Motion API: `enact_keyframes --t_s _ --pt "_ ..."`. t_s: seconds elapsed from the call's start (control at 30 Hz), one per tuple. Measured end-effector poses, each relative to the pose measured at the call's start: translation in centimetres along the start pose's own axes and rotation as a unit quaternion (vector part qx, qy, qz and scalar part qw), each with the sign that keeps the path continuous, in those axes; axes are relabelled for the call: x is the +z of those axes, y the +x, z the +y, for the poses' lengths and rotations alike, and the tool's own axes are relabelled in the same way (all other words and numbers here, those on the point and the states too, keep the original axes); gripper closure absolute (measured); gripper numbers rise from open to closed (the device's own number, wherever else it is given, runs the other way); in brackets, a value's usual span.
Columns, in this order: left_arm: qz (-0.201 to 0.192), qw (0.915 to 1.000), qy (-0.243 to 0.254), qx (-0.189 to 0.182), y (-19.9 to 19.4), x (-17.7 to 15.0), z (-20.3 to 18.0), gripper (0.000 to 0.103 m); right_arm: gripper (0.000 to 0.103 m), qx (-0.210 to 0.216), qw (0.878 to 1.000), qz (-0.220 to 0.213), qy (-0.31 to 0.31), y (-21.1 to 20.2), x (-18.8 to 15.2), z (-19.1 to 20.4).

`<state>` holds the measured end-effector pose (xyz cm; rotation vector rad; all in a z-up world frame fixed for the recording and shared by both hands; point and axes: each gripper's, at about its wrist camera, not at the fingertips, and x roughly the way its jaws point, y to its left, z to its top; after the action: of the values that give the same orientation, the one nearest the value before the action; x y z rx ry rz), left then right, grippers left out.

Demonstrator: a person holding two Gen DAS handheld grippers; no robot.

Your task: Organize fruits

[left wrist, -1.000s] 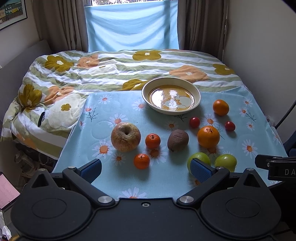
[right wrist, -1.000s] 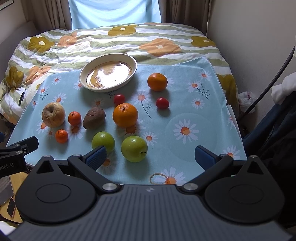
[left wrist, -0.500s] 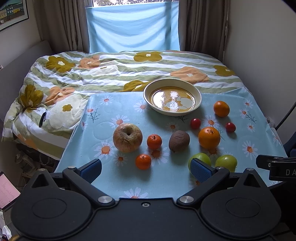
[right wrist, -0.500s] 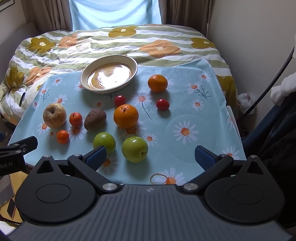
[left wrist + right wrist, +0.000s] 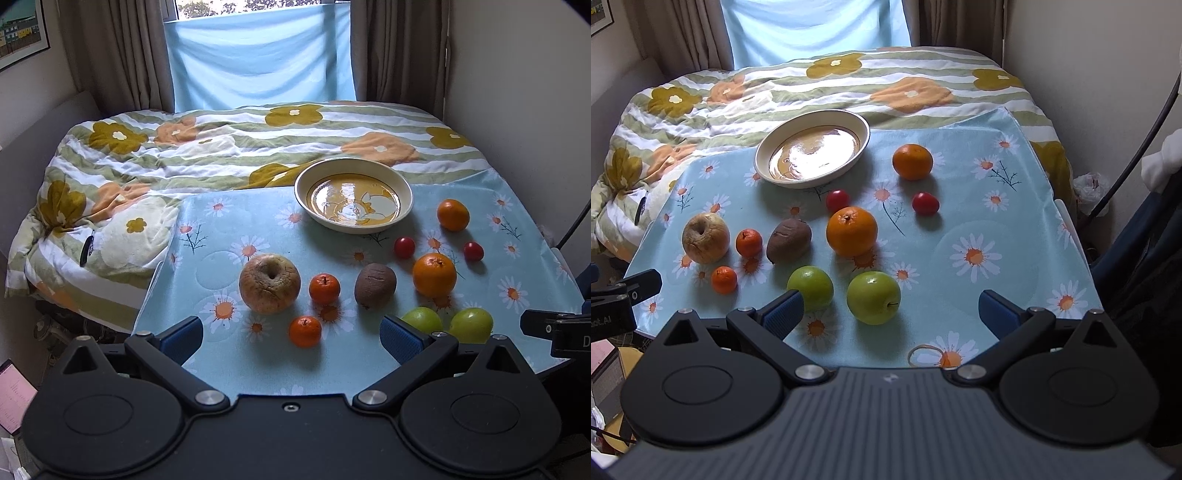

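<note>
Fruit lies on a blue daisy cloth (image 5: 979,229). A cream bowl (image 5: 400,184) (image 5: 862,127) stands empty at the far edge. Near it lie two oranges (image 5: 851,231) (image 5: 912,161), two cherry tomatoes (image 5: 837,199) (image 5: 925,203), a brown fruit (image 5: 788,240), a wrinkled apple (image 5: 269,283) (image 5: 706,238), two small tangerines (image 5: 324,288) (image 5: 305,331) and two green apples (image 5: 874,297) (image 5: 810,288). My left gripper (image 5: 291,338) is open and empty above the near edge, in front of the tangerines. My right gripper (image 5: 890,314) is open and empty, just short of the green apples.
The cloth covers a board on a bed with a flowered quilt (image 5: 221,147). A wall (image 5: 1108,55) runs along the right, curtains and a window stand behind. A rubber band (image 5: 925,356) lies at the near edge. A black cable (image 5: 1145,122) hangs at right.
Both views have tilted up a little and drawn slightly back, so the fruit sits lower in frame. Nothing on the cloth has moved; both grippers stay open.
</note>
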<state>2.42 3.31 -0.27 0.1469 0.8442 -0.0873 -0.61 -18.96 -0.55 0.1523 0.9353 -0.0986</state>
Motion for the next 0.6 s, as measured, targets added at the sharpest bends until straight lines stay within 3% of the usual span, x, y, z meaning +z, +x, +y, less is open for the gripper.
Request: enact_keyframes --t_s 0.37,0.6 --pt "0.009 0.9992 0.036 -0.014 7.4 -2.3 0.7 0.003 0.0 -0.02 1.0 0.018 -0.004 5.9 -2.6 0.8" --pt "0.025 0.9981 0.046 -0.033 11.1 -3.5 0.0 0.014 0.0 -0.021 0.999 0.022 -0.029 9.4 -3.7 1.3"
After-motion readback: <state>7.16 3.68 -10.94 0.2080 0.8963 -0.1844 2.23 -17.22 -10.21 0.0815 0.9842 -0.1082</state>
